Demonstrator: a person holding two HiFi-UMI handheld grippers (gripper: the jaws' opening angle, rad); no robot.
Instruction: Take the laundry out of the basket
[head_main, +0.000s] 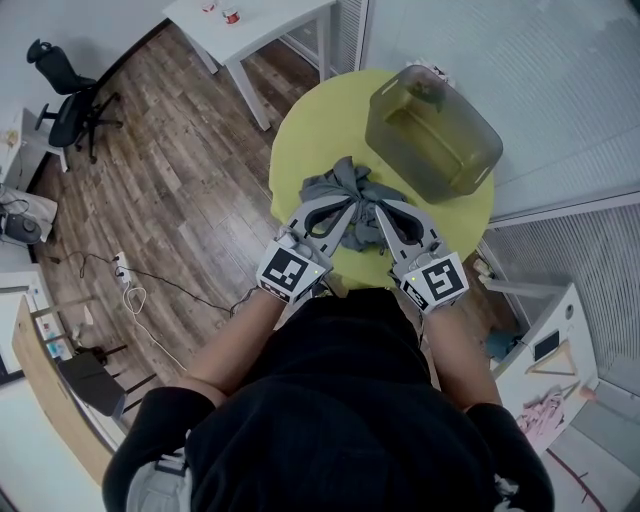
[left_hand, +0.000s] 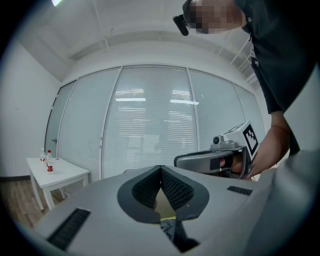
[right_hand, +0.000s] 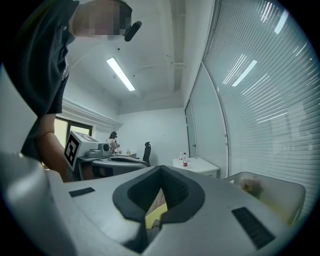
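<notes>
Two grippers meet at the grey laundry (head_main: 330, 186) on the yellow table (head_main: 308, 130), beside the basket (head_main: 482, 128). We see left gripper (head_main: 349, 208) and right gripper (head_main: 377, 210) clenched; cloth hides any pinch.

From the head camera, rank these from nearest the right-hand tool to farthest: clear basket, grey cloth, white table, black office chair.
1. Grey cloth, at the right tool tip.
2. Clear basket, beyond it on the yellow table.
3. White table, across the floor, upper left.
4. Black office chair, far left.
</notes>
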